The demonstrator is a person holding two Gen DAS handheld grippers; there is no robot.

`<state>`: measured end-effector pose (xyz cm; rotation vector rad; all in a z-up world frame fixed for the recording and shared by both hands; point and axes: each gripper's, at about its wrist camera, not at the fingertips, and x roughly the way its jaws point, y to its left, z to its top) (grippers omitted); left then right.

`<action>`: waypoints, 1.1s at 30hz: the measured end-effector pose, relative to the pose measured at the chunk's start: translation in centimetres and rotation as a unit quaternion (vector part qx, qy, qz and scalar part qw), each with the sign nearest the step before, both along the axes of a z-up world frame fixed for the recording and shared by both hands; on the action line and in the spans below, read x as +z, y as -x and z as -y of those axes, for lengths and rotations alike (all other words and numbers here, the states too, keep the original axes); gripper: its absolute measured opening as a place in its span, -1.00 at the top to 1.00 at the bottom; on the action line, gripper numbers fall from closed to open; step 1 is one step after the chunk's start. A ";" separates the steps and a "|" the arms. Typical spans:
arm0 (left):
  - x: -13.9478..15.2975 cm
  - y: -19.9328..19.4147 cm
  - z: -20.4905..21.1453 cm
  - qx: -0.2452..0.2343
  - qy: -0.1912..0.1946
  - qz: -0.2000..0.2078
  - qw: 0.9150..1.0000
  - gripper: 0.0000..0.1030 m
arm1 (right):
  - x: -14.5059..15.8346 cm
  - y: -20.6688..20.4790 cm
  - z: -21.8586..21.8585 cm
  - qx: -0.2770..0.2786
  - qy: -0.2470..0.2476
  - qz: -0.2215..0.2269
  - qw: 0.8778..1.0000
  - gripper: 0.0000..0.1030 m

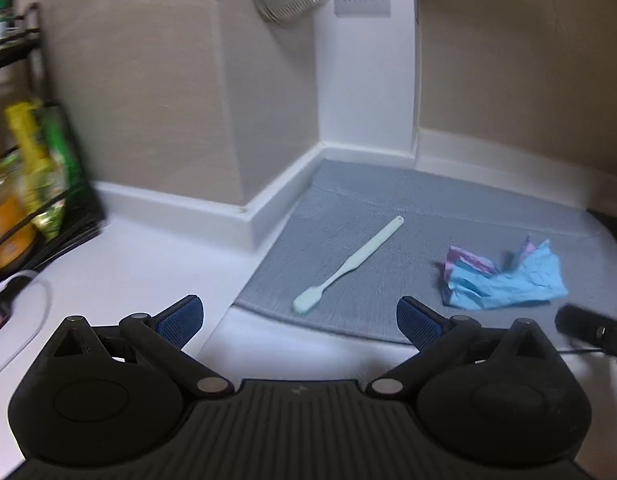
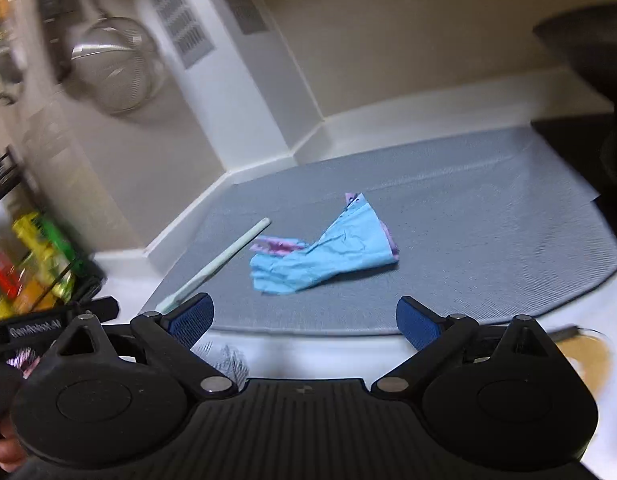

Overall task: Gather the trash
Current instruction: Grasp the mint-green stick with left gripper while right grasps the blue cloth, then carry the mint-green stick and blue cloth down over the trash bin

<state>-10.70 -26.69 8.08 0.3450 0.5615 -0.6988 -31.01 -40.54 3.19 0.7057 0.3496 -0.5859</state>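
both of my tongs stand wide apart and grip nothing. left tongs fill the bottom of the left wrist view, blue pads spread over the white bench at the near edge of a grey mat. on that mat, at centre frame, lies a pale mint toothbrush, head toward me, handle slanting to the upper right. the trash, a crumpled blue wrapper with pink and purple print, sits at the right of the frame, well apart from the toothbrush.

right tongs hang at the bottom of the right wrist view, with the crumpled blue wrapper at centre frame on the grey mat, and the toothbrush just left of it. a black rack of blurred packets stands at the left edge, a metal strainer hangs at upper left.
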 end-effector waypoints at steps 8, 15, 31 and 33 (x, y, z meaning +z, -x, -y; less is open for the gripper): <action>-2.8 -3.9 7.5 -0.041 -0.053 -0.004 0.998 -0.99 | -2.2 -5.5 4.7 -0.062 -0.078 0.002 0.995 -0.92; -5.3 -6.4 12.2 -0.036 -0.105 -0.025 0.993 -0.99 | -3.2 -9.9 4.8 -0.054 0.006 -0.034 0.998 -1.00; -2.3 -5.9 10.7 -0.028 -0.042 -0.050 0.997 0.81 | -1.8 -7.9 4.6 -0.035 0.036 -0.008 0.999 0.52; -1.0 -5.3 9.5 -0.026 -0.024 -0.047 0.998 0.81 | -0.8 -6.9 4.1 -0.039 0.046 0.001 0.998 0.52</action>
